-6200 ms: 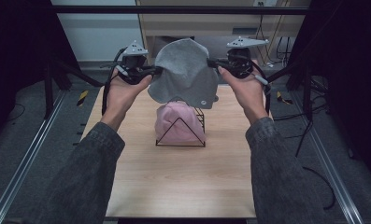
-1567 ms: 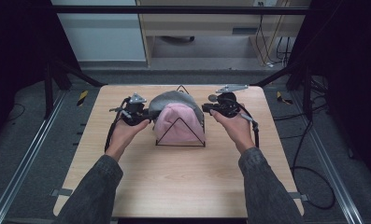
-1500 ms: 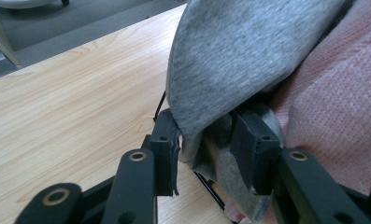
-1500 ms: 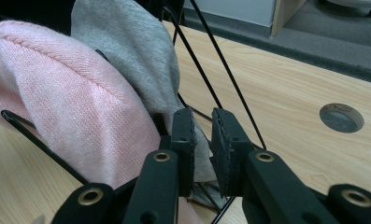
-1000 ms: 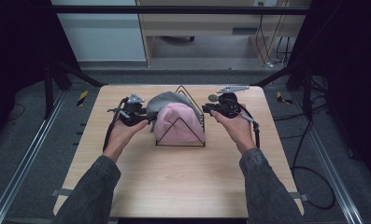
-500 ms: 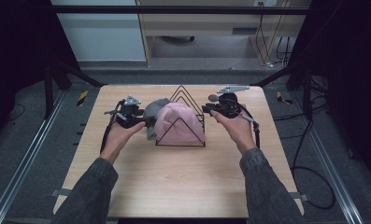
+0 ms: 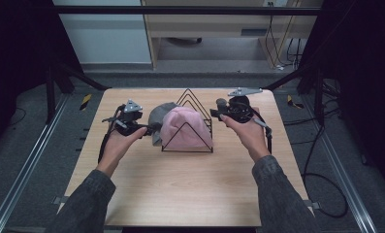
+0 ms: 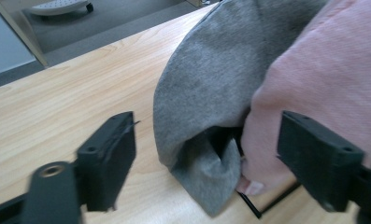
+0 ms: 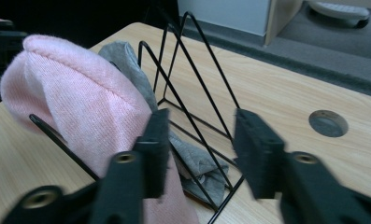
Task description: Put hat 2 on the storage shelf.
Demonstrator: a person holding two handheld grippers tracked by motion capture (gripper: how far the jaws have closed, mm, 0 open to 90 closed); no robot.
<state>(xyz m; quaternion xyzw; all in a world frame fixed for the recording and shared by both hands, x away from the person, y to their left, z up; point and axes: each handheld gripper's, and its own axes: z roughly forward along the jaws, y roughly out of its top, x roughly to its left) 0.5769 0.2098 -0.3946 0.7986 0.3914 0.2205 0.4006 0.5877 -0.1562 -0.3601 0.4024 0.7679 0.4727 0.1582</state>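
A pale wooden table (image 7: 180,194) stands in a dim workshop, with grey floor and dark frame legs around it. Near its middle sits a black wire rack (image 7: 190,121) of triangular dividers, and everything else is placed from that rack. A pink knit hat (image 7: 183,128) fills the rack's front slot, and a grey hat (image 7: 158,119) is tucked into the slot just behind the pink one, its brim spilling out at the rack's left end.

The left gripper (image 7: 146,130) hangs just left of the rack, its jaws having just been opening; in the left gripper view they stand wide with the grey hat's fold (image 8: 206,140) between them, untouched. The right gripper (image 7: 216,115) sits at the rack's right end, its jaws also having just been opening and now partly apart, a rack wire between them but nothing gripped.

The step in hand looks like letting go after seating the grey hat in the rack. Next, both grippers likely need to draw straight away from the rack without snagging cloth or wire.
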